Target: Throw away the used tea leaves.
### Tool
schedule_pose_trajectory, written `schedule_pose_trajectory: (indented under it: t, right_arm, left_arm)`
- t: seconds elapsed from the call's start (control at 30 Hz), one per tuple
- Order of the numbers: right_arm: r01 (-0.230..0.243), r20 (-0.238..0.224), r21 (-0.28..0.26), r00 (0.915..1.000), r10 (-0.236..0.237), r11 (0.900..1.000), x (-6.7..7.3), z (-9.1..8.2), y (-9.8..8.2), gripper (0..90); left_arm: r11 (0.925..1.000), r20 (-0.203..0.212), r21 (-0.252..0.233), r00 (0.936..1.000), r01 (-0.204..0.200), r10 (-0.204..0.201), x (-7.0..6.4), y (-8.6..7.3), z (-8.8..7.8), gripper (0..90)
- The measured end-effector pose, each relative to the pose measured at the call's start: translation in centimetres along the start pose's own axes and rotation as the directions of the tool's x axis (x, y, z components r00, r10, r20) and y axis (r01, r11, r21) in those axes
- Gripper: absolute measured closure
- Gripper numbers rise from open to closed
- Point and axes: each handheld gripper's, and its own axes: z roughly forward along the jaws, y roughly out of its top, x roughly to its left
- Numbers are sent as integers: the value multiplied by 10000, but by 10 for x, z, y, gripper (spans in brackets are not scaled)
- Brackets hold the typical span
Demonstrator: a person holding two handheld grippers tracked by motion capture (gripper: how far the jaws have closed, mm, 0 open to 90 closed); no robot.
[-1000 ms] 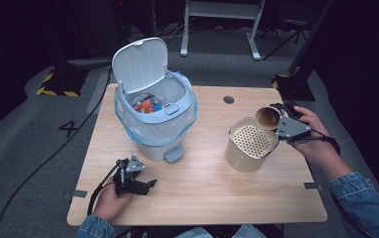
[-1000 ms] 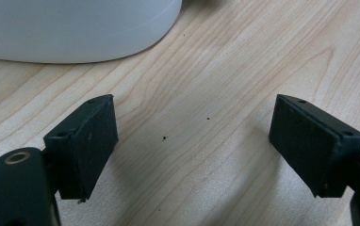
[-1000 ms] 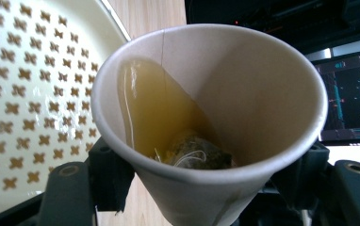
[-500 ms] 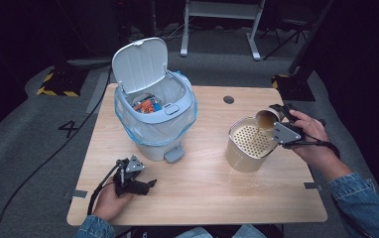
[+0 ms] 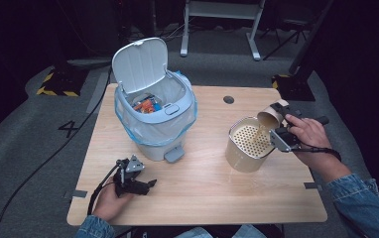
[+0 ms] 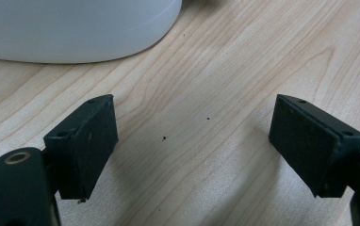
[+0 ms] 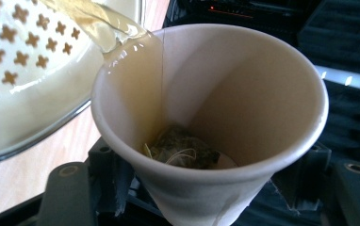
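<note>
Over the strainer can (image 5: pixel 249 144) | my right gripper (image 5: pixel 277 130) clamps the tilted paper cup (image 7: pixel 211 117) | tea pouring out, tea bag (image 7: pixel 180 148) left inside | left gripper (image 5: pixel 145 186) gapes idle on the table (image 5: pixel 202 198)

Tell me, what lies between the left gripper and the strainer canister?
Only bare table lies between the left gripper and the strainer canister, in the high view.

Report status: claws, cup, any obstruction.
Right claw shut on paper cup, tilted, pouring tea into perforated canister. Tea bag inside cup. Left claw open, idle on table. Nothing in the way.
</note>
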Motion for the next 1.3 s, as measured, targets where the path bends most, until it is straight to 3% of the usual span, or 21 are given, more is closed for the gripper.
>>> schedule_pose_trajectory:
  t: [0.17,0.3,0.33,0.43,0.57,0.7,0.8,0.87,0.97,1.03,1.07,1.1,1.17,1.23,1.3]
  right_arm:
    - [1089,343,372,9933,-1102,9934,4,-1,6,325]
    - [2095,711,720,9741,-2145,9751,9,0,11,325]
    - [2493,758,906,9636,-2563,9642,10,-1,12,325]
    - [3089,875,1084,9439,-3186,9449,12,-1,15,325]
    - [4059,1121,1446,8994,-4225,9024,15,-2,21,325]
    - [4643,1437,1921,8582,-4928,8646,18,-4,26,325]
    - [5299,1623,2277,8066,-5684,8169,19,-5,30,325]
    - [5525,1586,2429,7883,-5945,7973,21,-6,33,325]
    - [5988,1663,2556,7461,-6447,7590,24,-7,38,325]
    - [6132,1737,2620,7297,-6614,7452,25,-7,39,325]
    - [6317,1717,2718,7105,-6824,7260,25,-7,40,325]
    - [6395,1745,2829,6985,-6940,7148,25,-8,41,325]
    - [6388,1881,2945,6905,-6985,7108,23,-9,42,324]
    - [6212,1971,2906,7055,-6808,7278,22,-9,41,324]
    - [6250,1929,2907,7033,-6842,7244,21,-9,41,324]
  left_arm:
    - [10000,0,3,10000,-7,7,0,0,0,161]
    - [10000,0,1,10000,-3,3,0,0,0,161]
    - [10000,-11,6,10000,-33,33,0,0,0,161]
    - [10000,-1,4,10000,-4,4,0,0,0,161]
    - [10000,1,2,10000,-4,4,0,0,0,161]
    - [10000,1,1,10000,-3,3,0,0,0,161]
    - [10000,0,2,10000,-7,7,0,0,0,161]
    - [10000,1,3,10000,-8,8,0,0,0,161]
    - [10000,1,1,10000,-1,1,0,0,0,161]
    - [10000,0,2,10000,-5,5,0,0,0,161]
    - [10000,-10,6,10000,-34,34,0,0,0,161]
    - [10000,-10,5,10000,-34,34,0,0,0,161]
    - [10000,-1,4,10000,-6,6,0,0,0,161]
    - [10000,0,3,10000,-5,5,0,0,0,161]
    - [10000,-10,7,10000,-37,37,0,0,0,161]
